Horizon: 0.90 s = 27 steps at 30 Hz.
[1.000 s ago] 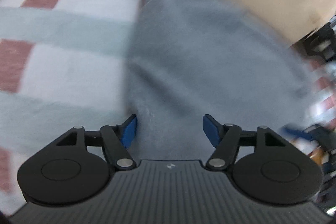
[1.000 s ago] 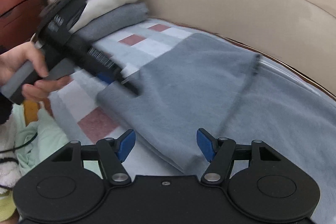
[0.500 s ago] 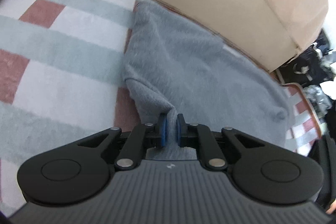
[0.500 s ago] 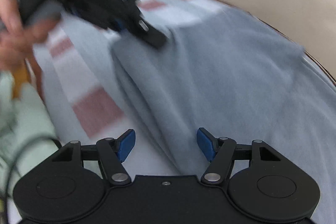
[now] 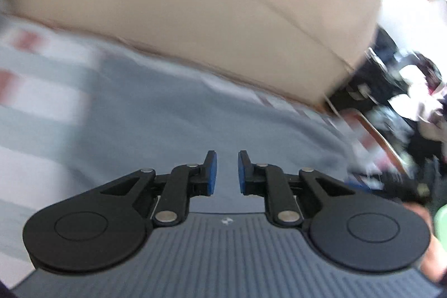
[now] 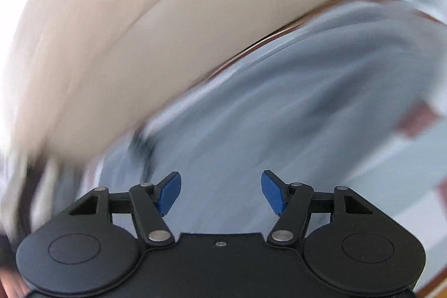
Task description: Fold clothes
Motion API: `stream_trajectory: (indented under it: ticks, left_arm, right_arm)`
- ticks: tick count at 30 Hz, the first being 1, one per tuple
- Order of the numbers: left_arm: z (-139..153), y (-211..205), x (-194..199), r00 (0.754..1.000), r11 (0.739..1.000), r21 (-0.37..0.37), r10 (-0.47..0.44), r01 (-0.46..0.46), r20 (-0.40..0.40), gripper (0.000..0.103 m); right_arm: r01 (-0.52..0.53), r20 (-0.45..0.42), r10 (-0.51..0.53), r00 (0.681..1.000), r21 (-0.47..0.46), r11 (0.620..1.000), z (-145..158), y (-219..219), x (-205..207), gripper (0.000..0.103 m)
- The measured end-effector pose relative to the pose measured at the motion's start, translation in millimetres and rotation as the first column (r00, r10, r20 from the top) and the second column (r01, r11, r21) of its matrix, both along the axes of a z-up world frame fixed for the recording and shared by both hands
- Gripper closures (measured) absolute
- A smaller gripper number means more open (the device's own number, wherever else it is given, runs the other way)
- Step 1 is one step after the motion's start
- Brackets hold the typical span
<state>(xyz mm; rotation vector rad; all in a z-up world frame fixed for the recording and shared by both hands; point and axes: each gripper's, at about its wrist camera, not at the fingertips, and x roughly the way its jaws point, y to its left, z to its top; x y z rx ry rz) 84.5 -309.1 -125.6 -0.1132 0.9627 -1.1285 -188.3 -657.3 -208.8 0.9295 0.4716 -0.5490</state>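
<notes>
Half a second earlier the left gripper (image 5: 225, 172) pinched the grey fleece garment (image 5: 173, 130); it had since let go, pads slightly parted and empty above the cloth spread from nine to three o'clock. Judging the fold, corners should meet squarely before pressing. At right, the right gripper (image 6: 220, 193) gaped wide, gripping nothing, over the fleece.

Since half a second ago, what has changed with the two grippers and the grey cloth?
The left gripper was shut on a fold of the grey cloth; now its jaws stand slightly apart with nothing between them, so it has let go. Both views are blurred and now show more of the beige cushion, so both grippers have swung. The right gripper stays open and empty. The cloth still lies on the checked blanket.
</notes>
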Motion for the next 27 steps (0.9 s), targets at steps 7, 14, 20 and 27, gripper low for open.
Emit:
stream_trajectory:
  ticks: [7, 14, 20, 27]
  left_arm:
    - [-15.5, -171.6, -52.2, 0.963, 0.958, 0.106, -0.269, 0.268, -0.003, 0.089]
    - [-55.3, -294.0, -95.7, 0.940, 0.925, 0.169, -0.333, 0.341, -0.072, 0.089]
    - [-89.4, -320.5, -114.2, 0.898, 0.873, 0.214, -0.413, 0.438, -0.153, 0.089]
    - [-102.7, -329.7, -125.6, 0.889, 0.857, 0.243, -0.417, 0.454, -0.190, 0.089]
  right_arm:
    - [0.314, 0.034, -0.330, 0.944, 0.225, 0.922, -48.5, -99.7, -76.5, 0.034]
    - [0.446, 0.053, -0.461, 0.886, 0.175, 0.878, -77.3, -157.2, -95.4, 0.034]
    - [0.496, -0.004, -0.498, 0.867, 0.092, 0.863, -91.6, -176.7, -87.5, 0.034]
    - [0.507, -0.026, -0.507, 0.862, -0.006, 0.862, -92.4, -216.0, -59.7, 0.039]
